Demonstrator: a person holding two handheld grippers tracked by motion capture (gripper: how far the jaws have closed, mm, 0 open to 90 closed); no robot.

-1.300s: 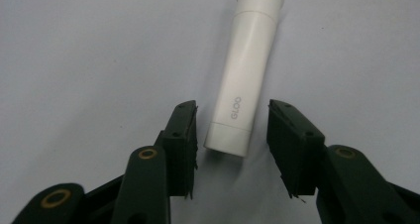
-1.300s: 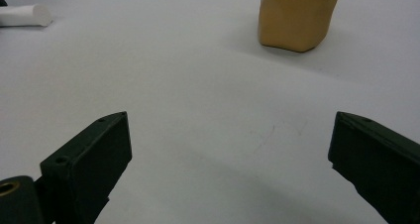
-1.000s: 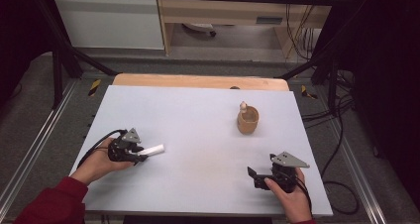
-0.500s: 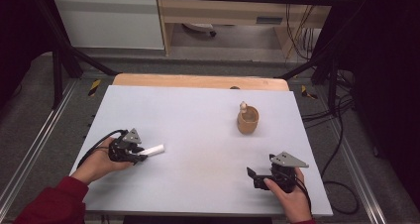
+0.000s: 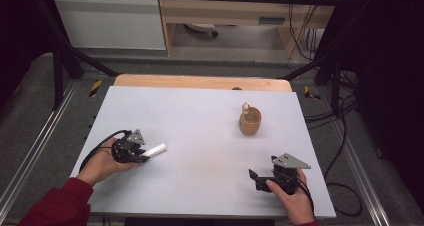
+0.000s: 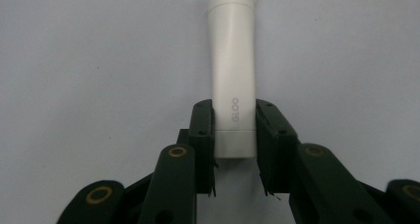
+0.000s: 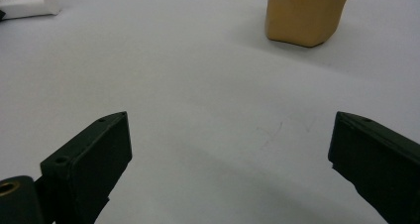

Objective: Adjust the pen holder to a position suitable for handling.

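Work in hand: the left gripper [image 5: 141, 156] takes hold of a white glue stick [image 5: 155, 149] that lies on the tabletop [image 5: 200, 136].
Left gripper: its jaws have just been closing, and in the left gripper view the two black pads [image 6: 203, 135] press on both sides of the glue stick [image 6: 232, 92], near its bottom end. So the grip is made.
Right gripper: the right gripper [image 5: 256, 178] rests low on the tabletop at the person's right, jaws standing wide apart, with nothing between them [image 7: 225, 154].
Done so far: I judge that the reach and the closing are finished; the stick is clamped but it seems to lie flat on the tabletop, not lifted.
Left to do: probably to lift the stick and carry it to the wooden cup [image 5: 250, 121], which already has one small thing standing in it. This is my guess from the layout.
Place of the stick: straight ahead of the left gripper, its bottom end between the pads, the rest reaching out beyond the jaw tips.
Long axis: it continues the line of the left gripper, lying level on the tabletop.
Pointing: the capped end points away from the left gripper, roughly toward the side where the cup stands, well apart from it.
Cup from the right gripper: ahead of it and a little to the right [image 7: 304, 16].
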